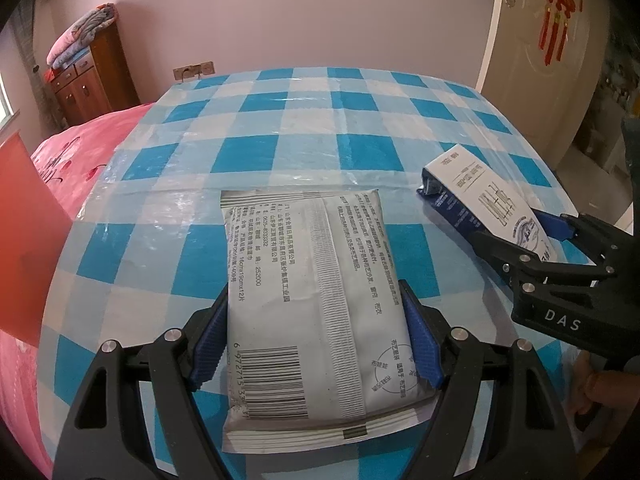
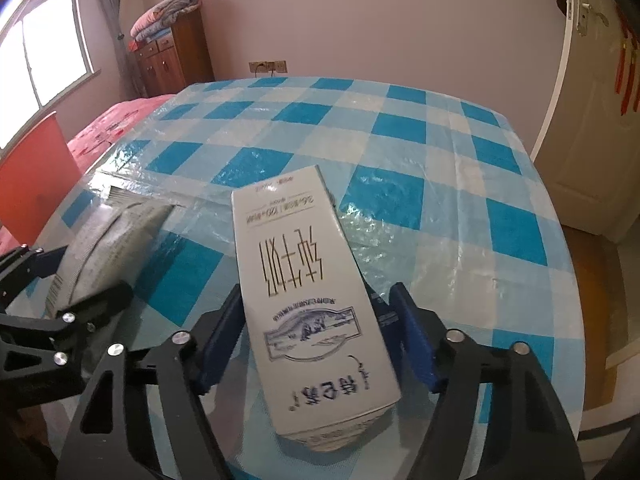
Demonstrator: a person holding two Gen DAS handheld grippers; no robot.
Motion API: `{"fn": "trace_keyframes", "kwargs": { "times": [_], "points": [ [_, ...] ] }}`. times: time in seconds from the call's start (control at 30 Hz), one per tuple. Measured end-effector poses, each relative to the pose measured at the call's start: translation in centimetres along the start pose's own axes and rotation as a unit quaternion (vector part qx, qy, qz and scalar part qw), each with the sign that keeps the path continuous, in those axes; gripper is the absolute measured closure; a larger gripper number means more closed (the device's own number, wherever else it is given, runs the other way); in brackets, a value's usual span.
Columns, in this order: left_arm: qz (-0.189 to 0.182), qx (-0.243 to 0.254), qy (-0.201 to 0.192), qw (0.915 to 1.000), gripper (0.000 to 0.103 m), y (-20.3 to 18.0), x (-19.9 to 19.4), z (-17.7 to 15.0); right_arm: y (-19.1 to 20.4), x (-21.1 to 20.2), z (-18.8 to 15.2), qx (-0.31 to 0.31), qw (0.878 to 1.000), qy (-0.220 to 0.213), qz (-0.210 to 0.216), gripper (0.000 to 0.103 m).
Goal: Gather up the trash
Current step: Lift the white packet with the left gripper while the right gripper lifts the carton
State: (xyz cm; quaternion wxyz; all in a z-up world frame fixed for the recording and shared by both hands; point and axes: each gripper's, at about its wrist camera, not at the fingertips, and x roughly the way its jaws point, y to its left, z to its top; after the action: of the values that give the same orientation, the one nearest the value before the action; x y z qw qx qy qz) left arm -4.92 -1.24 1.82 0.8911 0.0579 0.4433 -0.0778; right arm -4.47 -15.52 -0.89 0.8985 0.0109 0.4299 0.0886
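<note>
A grey wet-wipe packet (image 1: 316, 304) lies on the blue-and-white checked table (image 1: 304, 120). My left gripper (image 1: 316, 344) has a blue pad pressed on each side of it, shut on the packet. A white and navy milk carton (image 2: 308, 300) lies flat on the table (image 2: 420, 140). My right gripper (image 2: 318, 340) straddles it; the left pad touches it, the right pad stands a little apart. The carton (image 1: 484, 200) and right gripper (image 1: 540, 240) also show at the right of the left wrist view. The packet (image 2: 104, 248) and left gripper (image 2: 72, 280) show at the left of the right wrist view.
A red upright panel (image 1: 28, 240) stands at the table's left edge, over a pink bed (image 1: 64, 152). A wooden cabinet (image 2: 176, 56) stands by the back wall. A white door (image 2: 592, 120) is at the right, with wooden floor (image 2: 596, 280) below the table edge.
</note>
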Motion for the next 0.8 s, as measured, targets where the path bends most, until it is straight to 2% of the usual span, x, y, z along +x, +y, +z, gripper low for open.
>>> {"fn": "trace_keyframes", "kwargs": {
  "times": [0.6,0.8],
  "points": [
    [-0.005,-0.029,-0.011,0.9995,0.026,3.7,-1.4,-0.8,3.1,-0.7,-0.2,-0.061,0.997,-0.024,-0.029,0.037],
    [-0.007,-0.038,-0.018,0.9991,0.026,5.1,-2.2,-1.2,3.9,-1.3,-0.2,-0.057,0.997,-0.038,-0.028,0.037]
  ]
}}
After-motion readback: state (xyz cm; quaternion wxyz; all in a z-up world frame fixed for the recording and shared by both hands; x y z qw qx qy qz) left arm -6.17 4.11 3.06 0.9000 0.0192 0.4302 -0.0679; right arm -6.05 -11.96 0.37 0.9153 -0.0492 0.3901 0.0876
